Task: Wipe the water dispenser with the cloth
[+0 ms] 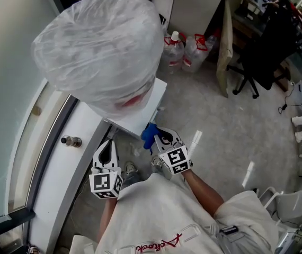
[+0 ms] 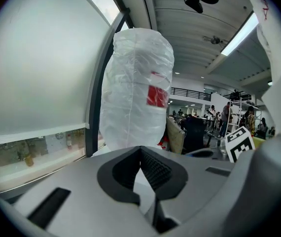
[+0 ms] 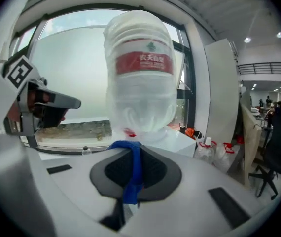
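The water dispenser [image 1: 150, 109] is a white cabinet carrying a big upturned water bottle [image 1: 100, 46] wrapped in a clear plastic bag. Seen from below, the bottle [image 3: 140, 78] shows a red label. My right gripper [image 1: 160, 136] is shut on a blue cloth [image 1: 149, 135], right at the dispenser's front corner. In the right gripper view the cloth [image 3: 132, 167] runs as a strip between the jaws of the right gripper [image 3: 130, 149]. My left gripper [image 1: 107, 144] hangs left of it, beside the dispenser's lower side, shut and holding nothing. The bottle [image 2: 138, 93] towers ahead of the left gripper [image 2: 141, 152].
A window and a white sill run along the left, with a small bottle [image 1: 71, 141] on the sill. Water jugs [image 1: 185, 49] stand on the floor behind the dispenser. An office chair [image 1: 262, 57] is at the far right, a white chair [image 1: 286, 205] at the near right.
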{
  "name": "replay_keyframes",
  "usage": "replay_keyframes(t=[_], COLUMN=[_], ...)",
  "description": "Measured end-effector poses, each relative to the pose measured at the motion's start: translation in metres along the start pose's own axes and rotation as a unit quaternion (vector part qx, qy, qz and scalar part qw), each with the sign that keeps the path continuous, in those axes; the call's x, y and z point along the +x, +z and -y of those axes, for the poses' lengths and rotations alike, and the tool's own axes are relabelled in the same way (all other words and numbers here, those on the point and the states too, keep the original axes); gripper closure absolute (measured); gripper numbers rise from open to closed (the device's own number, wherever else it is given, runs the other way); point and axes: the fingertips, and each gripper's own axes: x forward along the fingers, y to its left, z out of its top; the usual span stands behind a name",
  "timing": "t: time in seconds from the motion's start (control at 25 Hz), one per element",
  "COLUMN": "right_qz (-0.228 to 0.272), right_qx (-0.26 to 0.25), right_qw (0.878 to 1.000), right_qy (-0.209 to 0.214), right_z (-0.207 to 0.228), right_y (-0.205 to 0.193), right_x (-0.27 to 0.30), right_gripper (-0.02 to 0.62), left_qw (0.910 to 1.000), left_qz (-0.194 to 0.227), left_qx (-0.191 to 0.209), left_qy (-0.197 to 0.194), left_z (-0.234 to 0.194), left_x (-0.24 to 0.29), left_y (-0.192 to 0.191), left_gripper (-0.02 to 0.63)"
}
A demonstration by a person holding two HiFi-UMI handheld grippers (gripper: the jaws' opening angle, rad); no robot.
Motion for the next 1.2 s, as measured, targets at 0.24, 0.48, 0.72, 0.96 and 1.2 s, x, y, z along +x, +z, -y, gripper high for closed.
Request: replay_keyframes(t=[0.24,0.48,0.72,0.96,1.2], right_qz=[-0.027,-0.067,-0.079,-0.079,-0.08], right_qx=[0.015,0.011,0.012,0.008,-0.007], right_qw=[0.999,0.997,0.996,0.997,0.996], right_qy=[0.036,0.042,0.026,-0.002,-0.042], right_z=[-0.046,-0.045,-0.021,0.022,0.087], right_y=[-0.032,-0.062,-0.072,-0.066,-0.063], right_x=[0.008,0.032,0.051,0.066,0.089], right_gripper=[0.572,0.572,0.572,0.572,0.572], left_qw=[1.0,0.9996,0.9991,0.9986,0.9982], left_qz=[0.0,-0.004,-0.005,-0.006,-0.011], left_qx=[-0.001,-0.005,-0.005,-0.008,-0.011], left_qy=[0.009,0.028,0.042,0.052,0.058], left_z=[-0.007,-0.018,-0.023,-0.023,-0.019], left_x=[-0.01,-0.019,-0.019,-0.012,-0.005], left_y=[-0.002,-0.003,-0.001,0.002,0.003], left_gripper=[0.595,0.595,0.595,0.595,0.595])
